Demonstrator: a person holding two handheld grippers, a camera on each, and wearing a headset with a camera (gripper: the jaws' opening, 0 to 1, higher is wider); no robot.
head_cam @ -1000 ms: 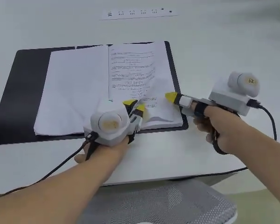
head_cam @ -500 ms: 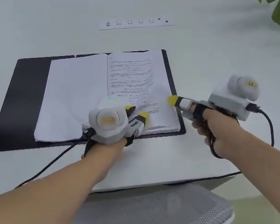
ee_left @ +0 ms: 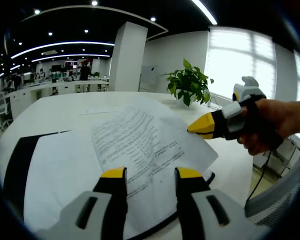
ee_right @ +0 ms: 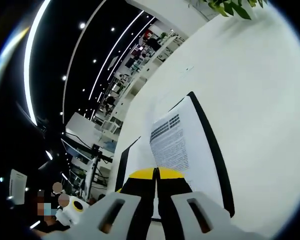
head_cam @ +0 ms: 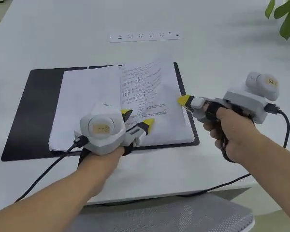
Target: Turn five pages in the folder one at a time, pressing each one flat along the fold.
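A black folder (head_cam: 24,116) lies open on the white table, with a blank white sheet (head_cam: 87,104) on the left and a printed page (head_cam: 150,96) on the right. My left gripper (head_cam: 137,120) hovers low over the near edge of the printed page (ee_left: 140,145), its jaws open and nothing between them. The left gripper (ee_left: 151,174) points across the page toward the right gripper (ee_left: 206,125). My right gripper (head_cam: 185,100) is shut, its yellow tip at the page's right edge. In the right gripper view the right gripper (ee_right: 155,174) aims along the printed page (ee_right: 172,140).
A white power strip (head_cam: 146,36) lies on the table beyond the folder. Green plant leaves (head_cam: 285,17) show at the far right corner. A grey mesh chair (head_cam: 183,217) sits below the table's near edge. Cables trail from both grippers.
The camera has shifted. My left gripper's jaws stand wider apart than a second ago. The right gripper stays at the page's right edge.
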